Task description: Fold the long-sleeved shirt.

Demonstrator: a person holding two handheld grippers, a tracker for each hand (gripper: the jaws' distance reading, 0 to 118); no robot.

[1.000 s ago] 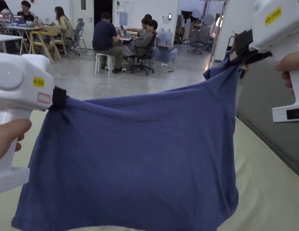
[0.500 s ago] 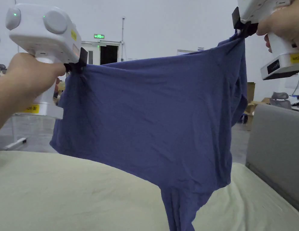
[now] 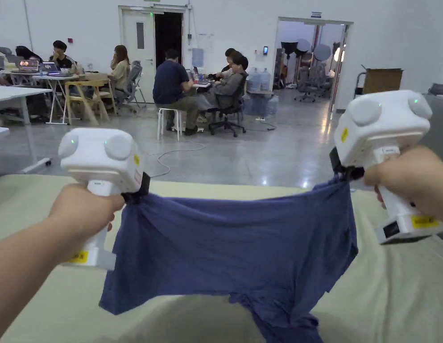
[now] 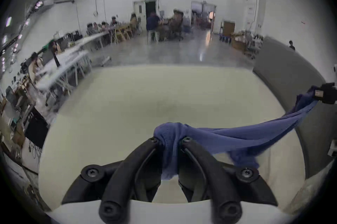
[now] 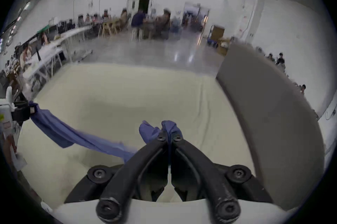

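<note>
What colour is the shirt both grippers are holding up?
Plain blue, slightly purplish, no pattern; the shirt shows best in the head view.

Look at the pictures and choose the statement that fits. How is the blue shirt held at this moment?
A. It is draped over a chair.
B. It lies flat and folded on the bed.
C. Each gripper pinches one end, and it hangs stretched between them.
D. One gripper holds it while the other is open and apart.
C: the left gripper and the right gripper each clamp bunched fabric of the blue shirt, which spans between them above the bed.
</note>
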